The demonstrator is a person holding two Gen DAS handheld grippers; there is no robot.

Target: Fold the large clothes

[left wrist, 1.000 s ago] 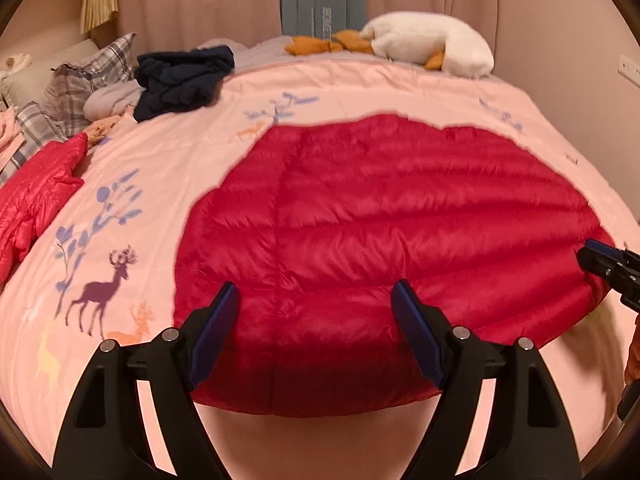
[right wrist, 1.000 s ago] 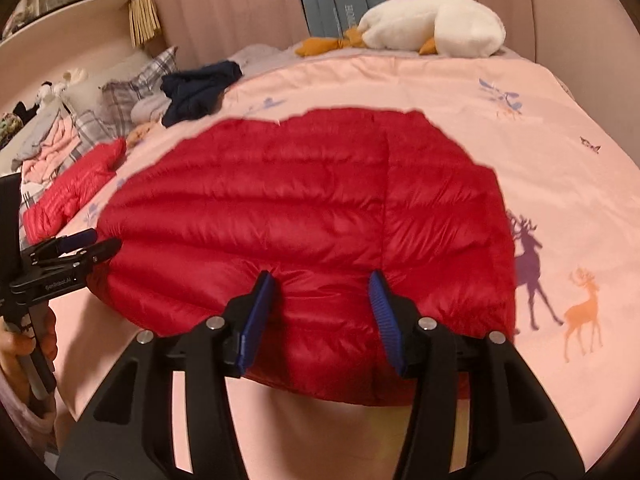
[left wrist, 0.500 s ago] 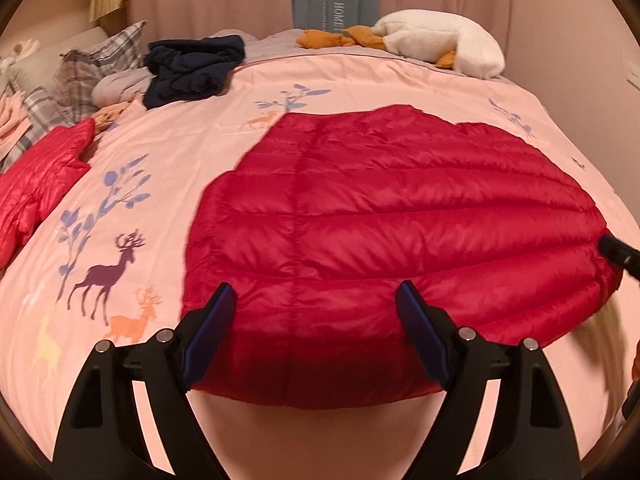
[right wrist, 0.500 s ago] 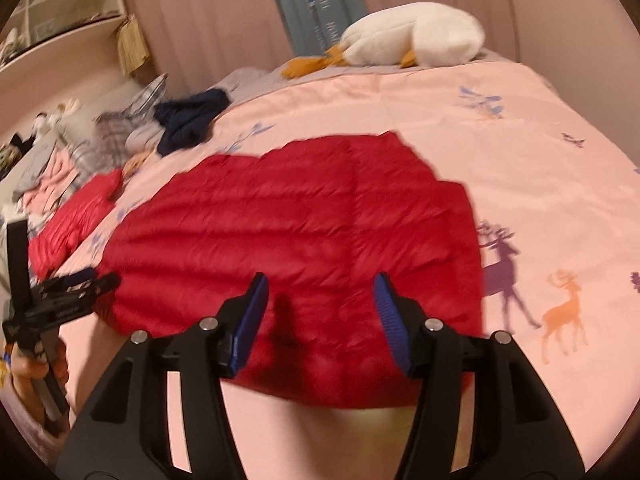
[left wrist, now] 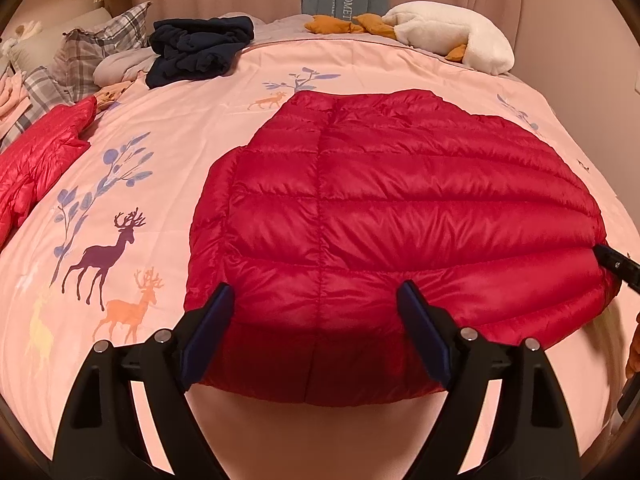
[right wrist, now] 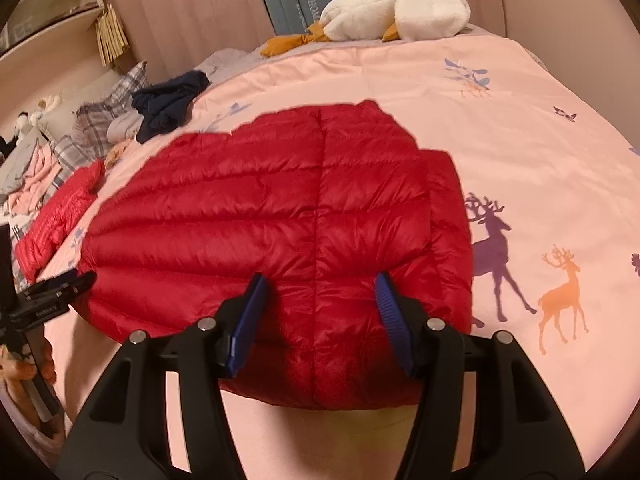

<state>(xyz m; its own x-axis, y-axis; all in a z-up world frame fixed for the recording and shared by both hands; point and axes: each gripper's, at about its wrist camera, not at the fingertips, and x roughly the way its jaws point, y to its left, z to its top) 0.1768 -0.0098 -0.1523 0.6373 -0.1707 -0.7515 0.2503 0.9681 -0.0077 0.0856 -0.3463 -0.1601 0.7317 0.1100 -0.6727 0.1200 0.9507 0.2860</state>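
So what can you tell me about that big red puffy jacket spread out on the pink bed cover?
The red quilted down jacket lies flat on the pink deer-print bed cover, shiny and puffy, stitched in horizontal channels with one vertical seam down the middle. No sleeves show from here, so its outline looks compact and rounded. Its near hem sits close to the bed's edge. The left gripper and the right gripper are over that hem with jaws open; neither visibly pinches the fabric.

Left gripper [left wrist: 316,312] angled down over near hem of red down jacket [left wrist: 400,200], jaws wide, gripping nothing. Right gripper [right wrist: 318,304] likewise, jaws narrower, pads clear of fabric.
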